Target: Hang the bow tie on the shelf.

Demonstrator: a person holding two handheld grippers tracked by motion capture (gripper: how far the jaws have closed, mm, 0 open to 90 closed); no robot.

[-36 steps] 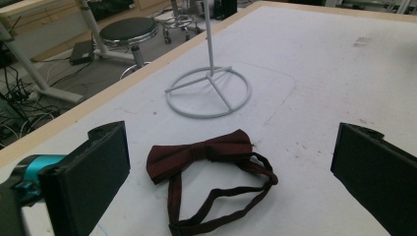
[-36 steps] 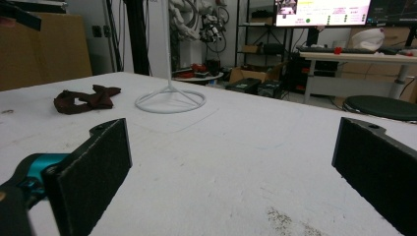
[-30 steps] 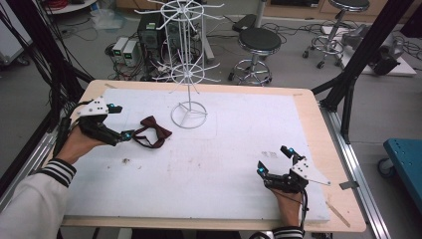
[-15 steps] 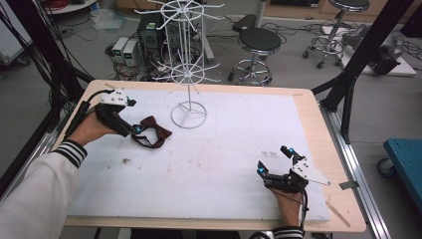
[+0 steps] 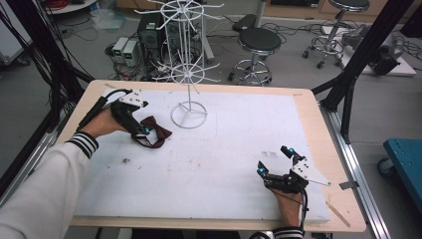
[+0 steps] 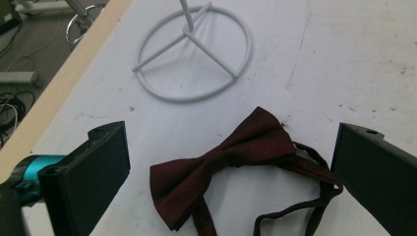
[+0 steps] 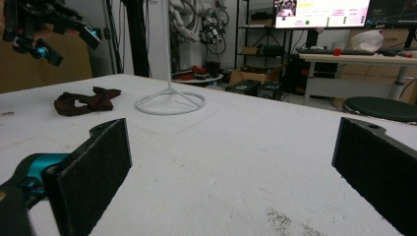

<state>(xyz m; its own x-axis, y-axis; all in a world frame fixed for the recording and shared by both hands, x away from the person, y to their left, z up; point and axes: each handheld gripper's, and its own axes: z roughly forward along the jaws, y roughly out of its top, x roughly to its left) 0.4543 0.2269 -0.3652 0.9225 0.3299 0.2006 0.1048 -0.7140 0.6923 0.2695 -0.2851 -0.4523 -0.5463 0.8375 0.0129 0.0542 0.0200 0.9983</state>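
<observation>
Hovering at the left of the high view, the left gripper sits just above a bow tie on the white mat, near the stand. The right gripper rests at lower right, well apart from the tie.

Left gripper view: jaws wide apart, the bow tie lies between them at lower centre, untouched; its strap loops toward the right jaw. The step looks like a reach-to-grasp; next, lowering and closing on the knot.

Right gripper view: jaws apart, nothing between; the tie lies at upper left.
</observation>
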